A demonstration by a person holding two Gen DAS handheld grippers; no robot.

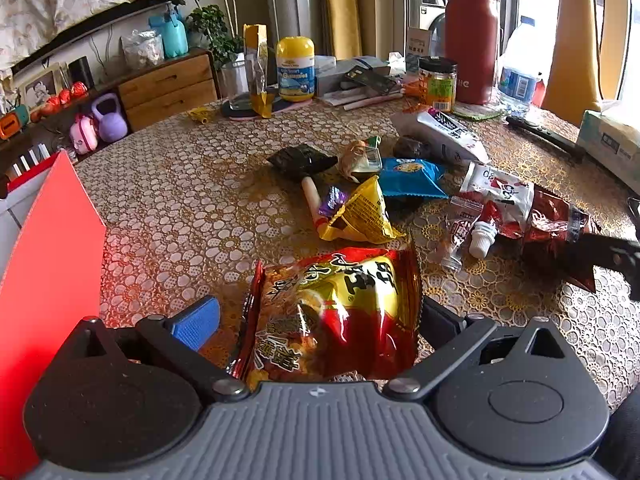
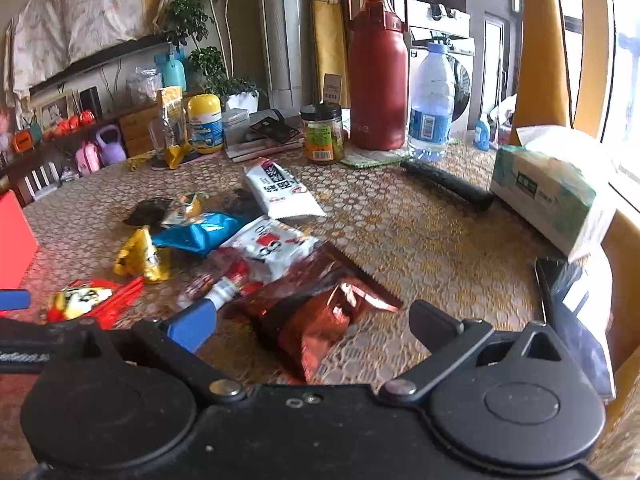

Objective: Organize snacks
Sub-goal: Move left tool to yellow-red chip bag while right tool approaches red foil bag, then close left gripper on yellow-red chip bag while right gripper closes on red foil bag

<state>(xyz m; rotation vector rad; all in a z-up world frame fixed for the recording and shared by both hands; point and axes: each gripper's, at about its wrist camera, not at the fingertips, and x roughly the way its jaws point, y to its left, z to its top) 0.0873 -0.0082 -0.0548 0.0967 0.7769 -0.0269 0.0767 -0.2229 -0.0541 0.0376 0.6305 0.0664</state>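
Left claw spread wide around a red-and-yellow snack bag, pads not visibly pressing it: blue pad well clear on one side, black finger at the bag's far edge, contact there impossible to confirm. Bag flat on the lace-covered bench, directly ahead of the claw and between its jaws, long axis running away from the camera, roughly along the fingers. Right claw likewise released and empty, poised over a dark red foil packet lying just in front of it, lengthwise toward the thermos.

Each claw nearest its own packet; the left the better placed, judging by the straddle, needing likely only a squeeze.

Beyond the red-and-yellow bag, a loose heap of snacks: one yellow triangular pack, one blue pack, one white-and-red pouch with a cap, one long white packet, one dark wrapped piece, plus a few small items too jumbled to count. Left of the bag, one red box wall, a probable destination for the snacks.
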